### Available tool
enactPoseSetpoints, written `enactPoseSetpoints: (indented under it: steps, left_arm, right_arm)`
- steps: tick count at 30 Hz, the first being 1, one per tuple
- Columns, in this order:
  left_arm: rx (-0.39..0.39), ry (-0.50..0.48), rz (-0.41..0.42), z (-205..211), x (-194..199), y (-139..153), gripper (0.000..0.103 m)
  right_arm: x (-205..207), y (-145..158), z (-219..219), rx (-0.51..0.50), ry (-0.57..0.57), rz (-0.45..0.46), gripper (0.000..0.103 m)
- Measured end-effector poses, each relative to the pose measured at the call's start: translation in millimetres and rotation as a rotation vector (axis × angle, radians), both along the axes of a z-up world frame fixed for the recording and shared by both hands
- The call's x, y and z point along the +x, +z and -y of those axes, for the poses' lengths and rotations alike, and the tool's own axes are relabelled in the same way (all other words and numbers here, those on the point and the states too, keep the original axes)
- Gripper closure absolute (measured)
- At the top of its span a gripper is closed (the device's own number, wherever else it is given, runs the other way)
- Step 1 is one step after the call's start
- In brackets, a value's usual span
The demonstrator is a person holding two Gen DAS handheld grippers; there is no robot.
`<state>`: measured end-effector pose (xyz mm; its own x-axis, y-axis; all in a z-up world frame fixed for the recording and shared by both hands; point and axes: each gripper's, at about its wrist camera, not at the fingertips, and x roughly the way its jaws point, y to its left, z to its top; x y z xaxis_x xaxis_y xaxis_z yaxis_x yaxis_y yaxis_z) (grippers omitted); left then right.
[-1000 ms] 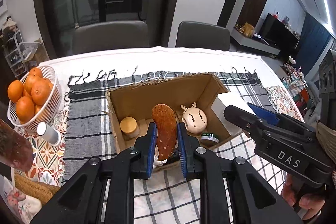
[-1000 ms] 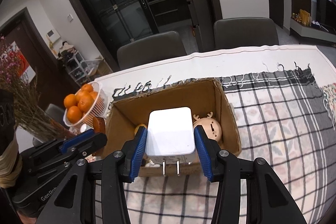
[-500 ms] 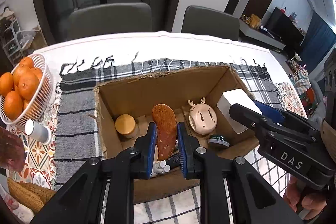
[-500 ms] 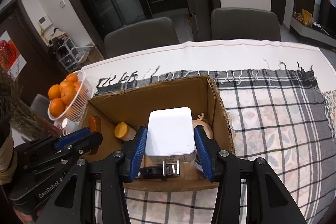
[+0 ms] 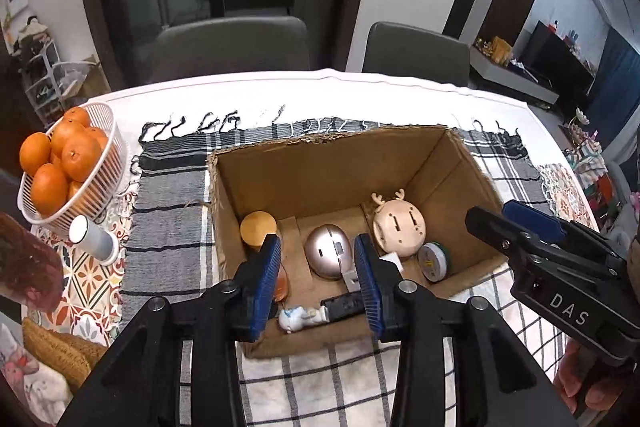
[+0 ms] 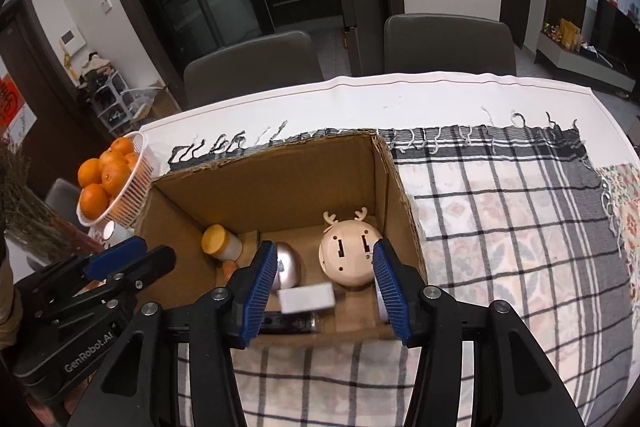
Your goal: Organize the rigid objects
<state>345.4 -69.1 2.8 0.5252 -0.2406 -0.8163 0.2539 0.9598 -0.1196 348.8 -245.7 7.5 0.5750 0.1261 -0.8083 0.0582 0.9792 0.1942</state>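
One cardboard box [image 5: 328, 167] holds one deer-shaped piece [image 5: 398, 229] and one jar [image 5: 258, 229].

One cardboard box [image 5: 328, 171] holds one wooden-lidded jar [image 5: 258, 229], one silver mouse [image 5: 328, 257], one antlered round gadget [image 5: 398, 225], one small green tin [image 5: 434, 261], one white charger [image 6: 307, 298], one dark stick [image 5: 344, 305] and one small figurine [image 5: 300, 317]. One white basket [image 5: 108, 163] carries at least six oranges [image 5: 80, 157]. Two chairs [image 5: 232, 47] stand behind.
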Motion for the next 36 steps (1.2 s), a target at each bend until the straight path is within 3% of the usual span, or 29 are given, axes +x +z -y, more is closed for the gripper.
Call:
enactPoseSetpoints:
  steps: [15, 17, 28, 30, 36]
  left_arm:
    - [0.022, 0.065, 0.201, -24.2, -101.7, 45.6, 0.053]
    - [0.024, 0.072, 0.218, -27.5, -116.5, 49.0, 0.052]
    - [0.035, 0.125, 0.321, -45.9, -190.4, 59.5, 0.027]
    - [0.052, 0.138, 0.338, -48.6, -202.0, 59.8, 0.018]
    - [0.090, 0.179, 0.370, -55.7, -227.0, 59.8, 0.007]
  right_arm:
    - [-92.8, 43.9, -15.0, -0.038, -0.025, 0.126, 0.045]
    - [-106.6, 47.6, -16.2, -0.056, -0.031, 0.141, 0.040]
    - [-177.0, 64.3, -26.6, -0.136, -0.080, 0.216, 0.023]
    - [-188.7, 64.0, -29.1, -0.134, -0.082, 0.230, 0.022]
    - [-215.5, 64.9, -34.3, -0.167, -0.115, 0.259, 0.019]
